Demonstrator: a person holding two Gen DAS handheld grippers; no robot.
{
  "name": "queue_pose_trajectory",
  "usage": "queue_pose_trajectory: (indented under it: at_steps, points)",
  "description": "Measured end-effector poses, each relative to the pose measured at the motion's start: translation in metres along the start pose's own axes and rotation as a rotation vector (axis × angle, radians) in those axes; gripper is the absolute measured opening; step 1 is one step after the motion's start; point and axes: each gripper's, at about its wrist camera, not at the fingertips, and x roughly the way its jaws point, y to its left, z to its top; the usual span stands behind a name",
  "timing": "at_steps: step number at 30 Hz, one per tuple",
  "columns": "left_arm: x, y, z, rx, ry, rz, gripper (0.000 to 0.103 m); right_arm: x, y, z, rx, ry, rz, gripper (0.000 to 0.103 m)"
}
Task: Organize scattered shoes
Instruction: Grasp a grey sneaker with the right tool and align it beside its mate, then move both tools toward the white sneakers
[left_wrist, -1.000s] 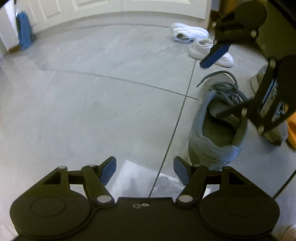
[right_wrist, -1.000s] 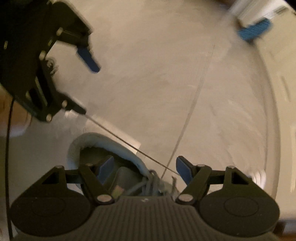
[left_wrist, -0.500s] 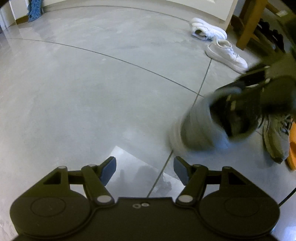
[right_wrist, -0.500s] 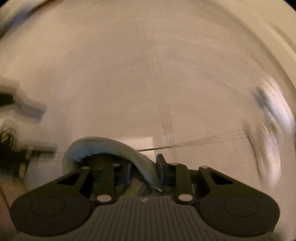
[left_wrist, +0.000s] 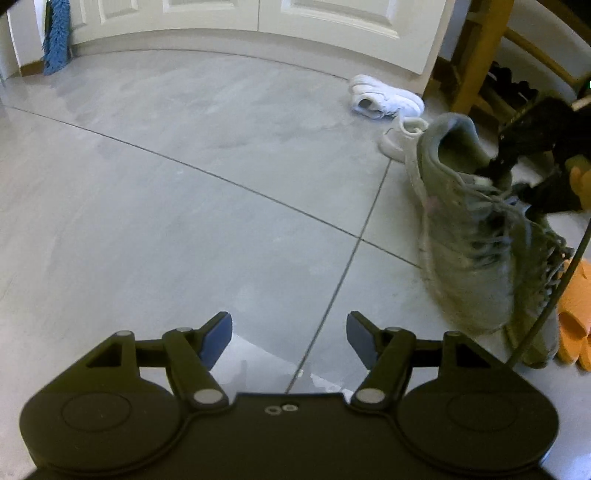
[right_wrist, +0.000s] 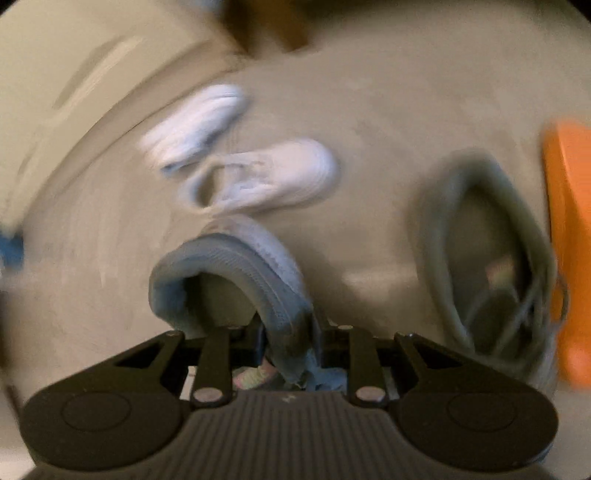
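The left tool points steeply down at the floor, its two blue-padded fingers spread well apart with nothing between them. The right tool also points steeply down; its fingers stand close together, pinched on the collar of a grey shoe, one finger inside the opening and the other outside. From the left wrist view the right tool shows far right as a dark, blurred shape at the top of that shoe. The right wrist view is smeared with motion.
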Motion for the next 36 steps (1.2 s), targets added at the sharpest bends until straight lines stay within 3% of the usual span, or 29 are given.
queue_pose_trajectory:
  at_steps: [4,8,11,12,14,15,17,19,23,24,26,28,30,32,35,36]
  points:
    - [0.007,-0.010,0.003,0.026,-0.010,-0.024,0.069,-0.006,-0.002,-0.001,-0.071,-0.115,-0.126,0.018]
    - [0.013,-0.019,0.009,0.046,-0.025,-0.036,0.069,-0.010,-0.002,0.005,-0.092,-0.137,-0.161,0.018]
    - [0.007,-0.021,0.009,0.062,-0.046,-0.050,0.069,-0.010,0.010,-0.003,-0.219,-0.146,-0.223,0.026]
    - [0.006,-0.022,0.010,0.066,-0.054,-0.051,0.069,-0.012,0.014,-0.007,-0.271,-0.141,-0.233,0.038]
    - [0.006,-0.023,0.011,0.072,-0.064,-0.048,0.069,-0.025,0.018,-0.016,-0.343,-0.169,-0.201,0.059]
    - [0.006,-0.023,0.012,0.072,-0.065,-0.049,0.069,-0.034,0.022,-0.022,-0.387,-0.213,-0.202,0.062]
    - [0.003,-0.022,0.017,0.077,-0.069,-0.060,0.069,-0.049,0.033,-0.031,-0.491,-0.303,-0.208,0.063]
    - [0.000,-0.023,0.026,0.087,-0.073,-0.069,0.069,-0.067,0.044,-0.036,-0.596,-0.335,-0.178,0.065]
    - [-0.013,-0.040,0.078,0.157,-0.119,-0.145,0.069,-0.114,0.044,-0.038,-0.689,-0.277,-0.048,0.069]
    - [-0.013,-0.047,0.092,0.170,-0.132,-0.170,0.070,-0.131,0.039,-0.038,-0.678,-0.279,-0.005,0.076]
    - [-0.007,-0.062,0.121,0.165,-0.148,-0.216,0.070,-0.151,0.031,-0.034,-0.648,-0.296,0.045,0.079]
    - [0.007,-0.075,0.145,0.131,-0.119,-0.224,0.070,-0.167,0.028,-0.029,-0.661,-0.301,0.058,0.079]
    - [0.021,-0.088,0.170,0.092,-0.084,-0.230,0.070,-0.196,0.019,-0.034,-0.669,-0.370,0.068,0.079]
    - [0.052,-0.106,0.207,-0.040,0.059,-0.189,0.070,-0.224,0.006,-0.046,-0.638,-0.462,0.082,0.082]
    - [0.085,-0.121,0.232,-0.184,0.155,-0.120,0.070,-0.246,-0.012,-0.058,-0.509,-0.527,0.105,0.088]
    - [0.095,-0.126,0.238,-0.186,0.157,-0.090,0.070,-0.249,-0.016,-0.062,-0.473,-0.525,0.120,0.088]
